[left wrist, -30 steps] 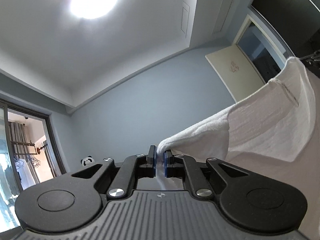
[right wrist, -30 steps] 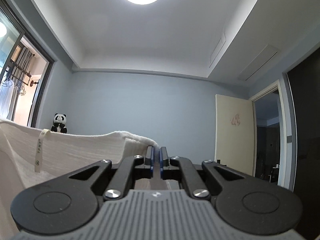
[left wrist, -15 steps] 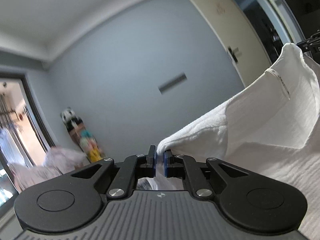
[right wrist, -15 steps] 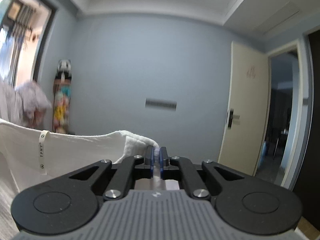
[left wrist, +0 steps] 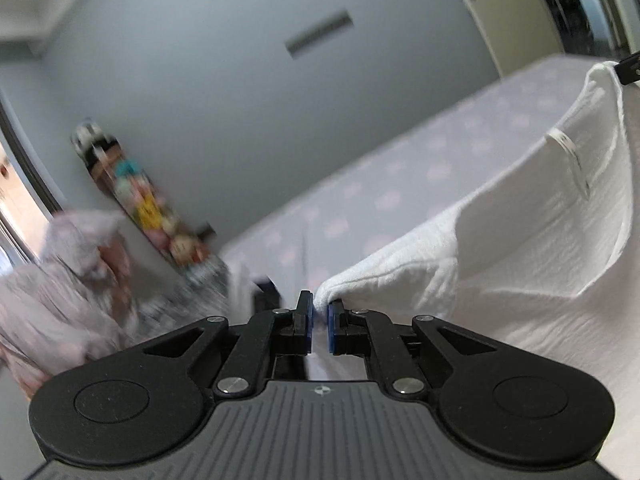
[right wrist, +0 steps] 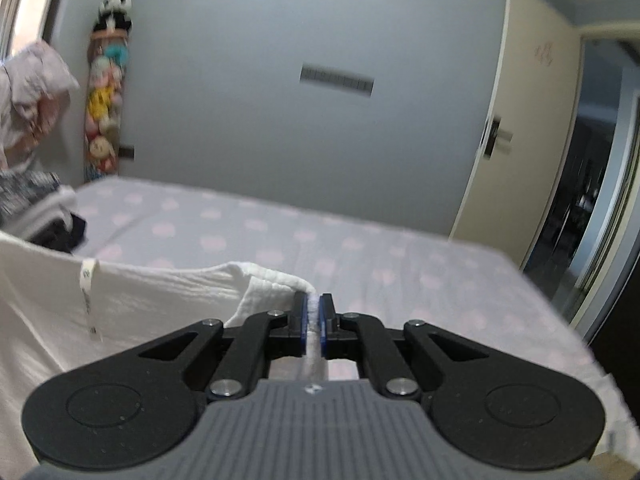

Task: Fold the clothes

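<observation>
Right wrist view: the right claw [right wrist: 314, 312] is pinched nearly closed on a bunched corner of the white garment [right wrist: 160, 292], whose cloth shows between the blue pads [right wrist: 305, 320]. From that corner the top edge runs off to the other side with a small label loop [right wrist: 87, 276] hanging from it. In the left wrist view the left claw [left wrist: 319, 320] is likewise narrowed onto the opposite corner of the garment [left wrist: 540, 248], so the piece hangs spread between the two claws, above and in front of the bed [right wrist: 360, 248] with its dotted lilac sheet. Beyond the garment, at the bed's far corner, lies a heap of other clothes [right wrist: 44, 208]. The risk from here, as I judge it, is that only a thin fold sits in each claw; a quick swing down toward the bed could tug a corner free, or land the garment creased and crooked, perhaps overlapping that heap.
</observation>
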The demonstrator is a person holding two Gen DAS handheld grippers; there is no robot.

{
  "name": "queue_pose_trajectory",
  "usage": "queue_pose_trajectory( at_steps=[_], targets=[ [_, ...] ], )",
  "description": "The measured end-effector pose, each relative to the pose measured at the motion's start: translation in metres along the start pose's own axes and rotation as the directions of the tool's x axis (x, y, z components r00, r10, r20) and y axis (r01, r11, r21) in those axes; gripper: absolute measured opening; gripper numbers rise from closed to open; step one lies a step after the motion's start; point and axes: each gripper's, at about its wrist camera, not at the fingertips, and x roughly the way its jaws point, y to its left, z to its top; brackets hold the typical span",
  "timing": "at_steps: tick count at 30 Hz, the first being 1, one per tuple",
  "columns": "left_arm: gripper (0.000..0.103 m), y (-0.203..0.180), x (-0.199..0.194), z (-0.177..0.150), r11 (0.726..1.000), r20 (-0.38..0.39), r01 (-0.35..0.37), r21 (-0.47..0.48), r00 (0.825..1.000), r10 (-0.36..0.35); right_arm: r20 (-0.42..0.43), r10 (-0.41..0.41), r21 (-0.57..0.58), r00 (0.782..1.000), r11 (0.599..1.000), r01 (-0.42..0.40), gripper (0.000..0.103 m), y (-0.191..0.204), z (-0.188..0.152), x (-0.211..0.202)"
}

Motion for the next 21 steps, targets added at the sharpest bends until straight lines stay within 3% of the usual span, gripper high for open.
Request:
queue_pose_trajectory(
  at_steps=[4,11,16,21],
  targets=[
    [0.008,-0.014,0.073,-0.019,0.998,-0.064,0.040,-0.040,0.997,-0.042,-0.090,0.012,0.019,0.996,1.000,-0.010,0.006,0.014,-0.030,0.085],
    [0.009,-0.035,0.171,-0.031,0.984,-0.147,0.115,-0.133,0.980,-0.135,-0.177,0.029,0.033,0.984,0.999,-0.023,0.006,0.032,-0.078,0.197],
    [0.011,-0.053,0.211,-0.047,0.978,-0.200,0.150,-0.144,0.964,-0.177,-0.236,0.045,0.046,0.971,0.998,-0.035,0.007,0.038,-0.102,0.248],
    [0.017,-0.054,0.216,-0.057,0.976,-0.179,0.131,-0.175,0.970,-0.163,-0.265,0.075,0.057,0.961,0.996,-0.062,0.010,0.040,-0.114,0.265]
  ],
)
